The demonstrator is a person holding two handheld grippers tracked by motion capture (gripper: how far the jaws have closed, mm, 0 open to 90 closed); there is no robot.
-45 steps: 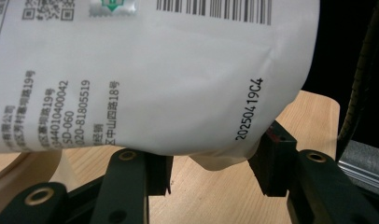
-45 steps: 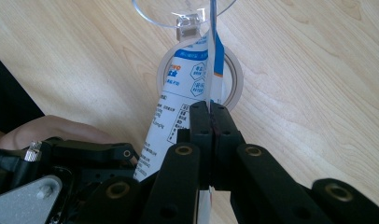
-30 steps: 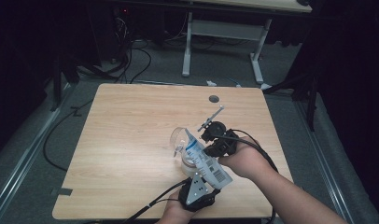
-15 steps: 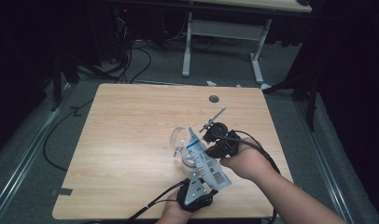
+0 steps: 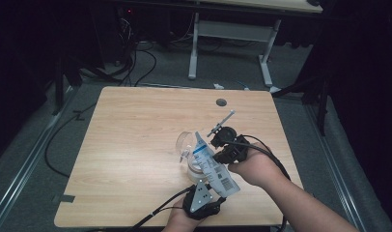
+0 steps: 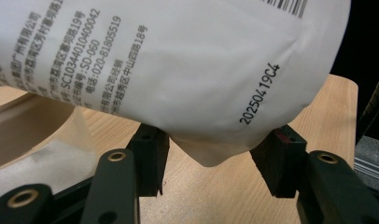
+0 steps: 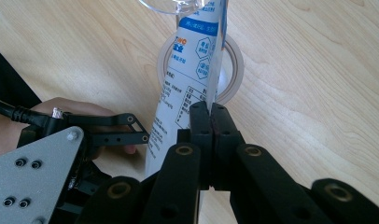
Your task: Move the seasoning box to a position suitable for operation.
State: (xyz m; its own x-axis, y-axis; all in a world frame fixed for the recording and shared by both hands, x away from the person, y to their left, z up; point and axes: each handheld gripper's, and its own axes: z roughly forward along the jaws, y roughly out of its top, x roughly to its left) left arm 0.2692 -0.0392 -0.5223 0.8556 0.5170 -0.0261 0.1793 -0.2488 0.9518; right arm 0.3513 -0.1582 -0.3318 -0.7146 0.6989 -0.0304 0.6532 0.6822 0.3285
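Near the worktop's (image 5: 136, 125) front edge, our right tool (image 7: 210, 122) pinches the white pouch (image 5: 211, 164), tipped over the clear cup (image 5: 187, 145). Our left tool (image 6: 215, 161) stands wide beneath its bottom corner (not gripping); we should close there before tilting further.

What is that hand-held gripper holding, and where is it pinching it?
The right hand-held gripper pinches the white pouch by its thin side edge. The left hand-held gripper is open around the pouch's bottom corner.
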